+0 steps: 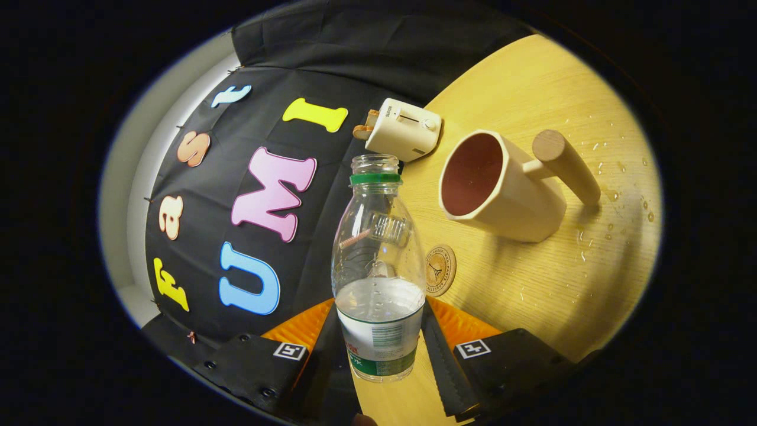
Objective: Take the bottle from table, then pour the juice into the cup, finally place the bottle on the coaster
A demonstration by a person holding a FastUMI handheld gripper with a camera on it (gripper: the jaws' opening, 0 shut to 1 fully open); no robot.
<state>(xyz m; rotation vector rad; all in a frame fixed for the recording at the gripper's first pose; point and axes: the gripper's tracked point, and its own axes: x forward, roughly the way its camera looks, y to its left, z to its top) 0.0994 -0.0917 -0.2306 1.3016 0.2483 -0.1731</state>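
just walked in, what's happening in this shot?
A handheld gripper is shut on a clear bottle, cap off and about a third full of clear liquid, held between its fingers. The view is rolled, so the table looks tilted. Beyond the bottle stands a cream cup with a wooden handle; it looks empty. A round coaster lies beside the bottle, with droplets on the table. A toaster sits further back.
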